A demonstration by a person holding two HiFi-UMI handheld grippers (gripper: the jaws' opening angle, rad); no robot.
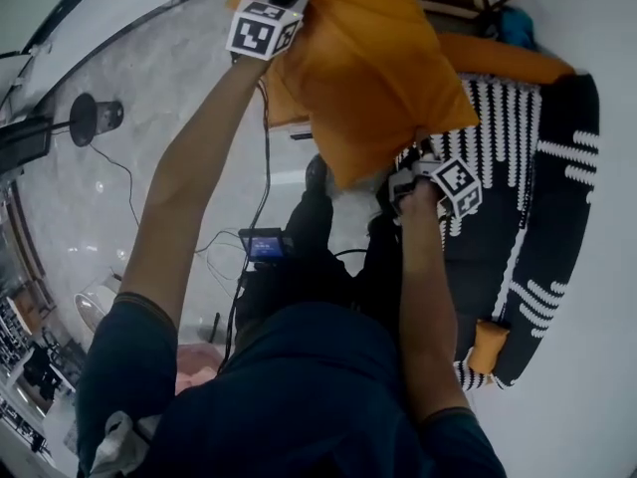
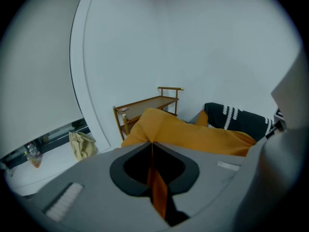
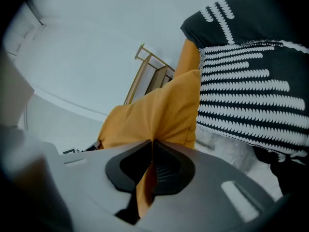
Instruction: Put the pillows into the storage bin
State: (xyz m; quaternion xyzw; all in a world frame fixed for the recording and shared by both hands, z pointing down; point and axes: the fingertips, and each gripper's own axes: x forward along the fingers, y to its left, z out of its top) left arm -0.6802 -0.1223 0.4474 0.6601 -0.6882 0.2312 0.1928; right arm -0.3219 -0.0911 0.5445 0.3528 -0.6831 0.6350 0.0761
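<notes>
Above the pale marbled floor (image 1: 169, 78), a large orange pillow (image 1: 368, 68) hangs stretched between the two grippers. The left gripper (image 2: 152, 146) has its jaws closed tight on one corner of the pillow. A thin fold of orange cloth runs down the seam between the pads, and the rest of the pillow bulges out just past the tips. The right gripper (image 3: 152, 146) is clamped the same way on another corner, with a pinched strip of orange fabric showing between its closed jaws.

In the head view the pillow slopes from the left jaws, high up, down to the right jaws, which sit lower and close to a black fabric with white stripes (image 1: 518, 137). A second orange pillow (image 1: 503, 60) lies at that fabric's far edge. A wooden rack (image 2: 149, 103) stands against the wall behind.

A small screen (image 1: 267, 245) glows blue below the arms; its content is too small to read.
</notes>
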